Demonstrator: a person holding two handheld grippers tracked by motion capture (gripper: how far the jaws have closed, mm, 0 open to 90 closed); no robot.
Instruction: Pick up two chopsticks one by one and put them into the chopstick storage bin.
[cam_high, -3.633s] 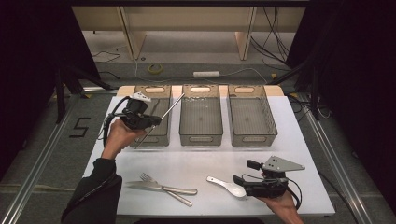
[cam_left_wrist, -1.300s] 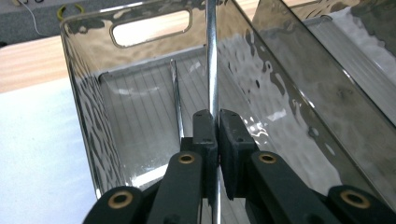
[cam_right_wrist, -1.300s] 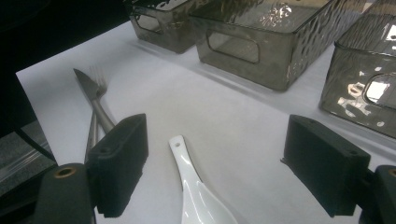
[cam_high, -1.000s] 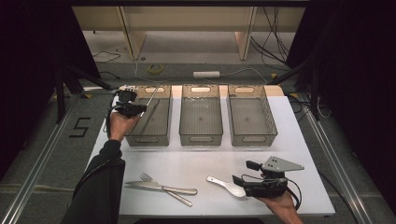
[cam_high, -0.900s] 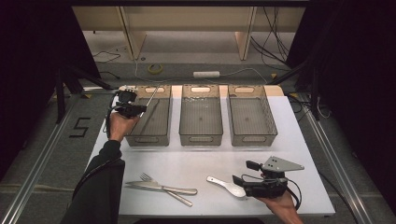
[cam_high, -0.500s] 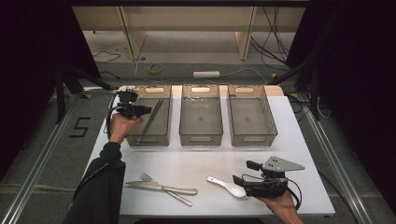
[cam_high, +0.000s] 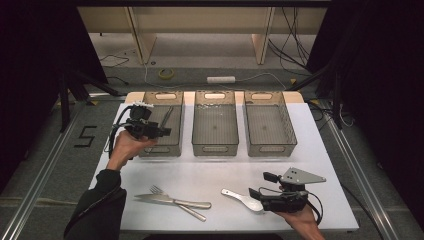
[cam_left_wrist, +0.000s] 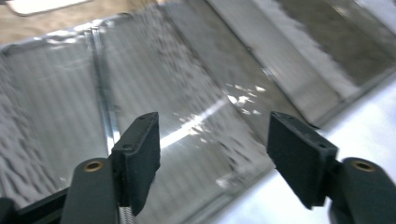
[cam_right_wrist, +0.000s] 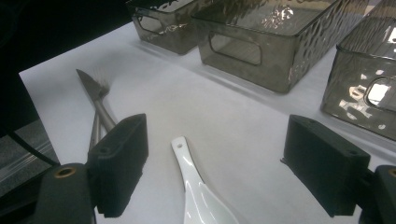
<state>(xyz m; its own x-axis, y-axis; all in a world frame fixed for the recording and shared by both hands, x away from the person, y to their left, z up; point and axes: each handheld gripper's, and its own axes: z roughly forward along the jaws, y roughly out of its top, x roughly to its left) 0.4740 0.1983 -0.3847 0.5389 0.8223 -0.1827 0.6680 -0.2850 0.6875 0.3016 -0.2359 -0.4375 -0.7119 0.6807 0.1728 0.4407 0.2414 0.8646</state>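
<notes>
Since the earlier frame, left claw (cam_high: 162, 132) has let go a knife (cam_high: 165, 116), jaws just opening and now apart, empty; knife lies in the left bin (cam_high: 161, 148), upper left of frame. Right claw (cam_high: 256, 193) stands apart around a white spoon (cam_high: 243, 199), lower right, untouched. Fork (cam_high: 176, 202) and another knife (cam_high: 172, 200) remain on the tabletop (cam_high: 220, 170). Left hand (cam_high: 125, 147) raised over the bin's near corner.

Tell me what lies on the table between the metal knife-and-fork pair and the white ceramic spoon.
Nothing: in the high view, bare white table separates the crossed metal knife and fork from the white ceramic spoon. The right gripper view shows the same bare stretch.
</notes>
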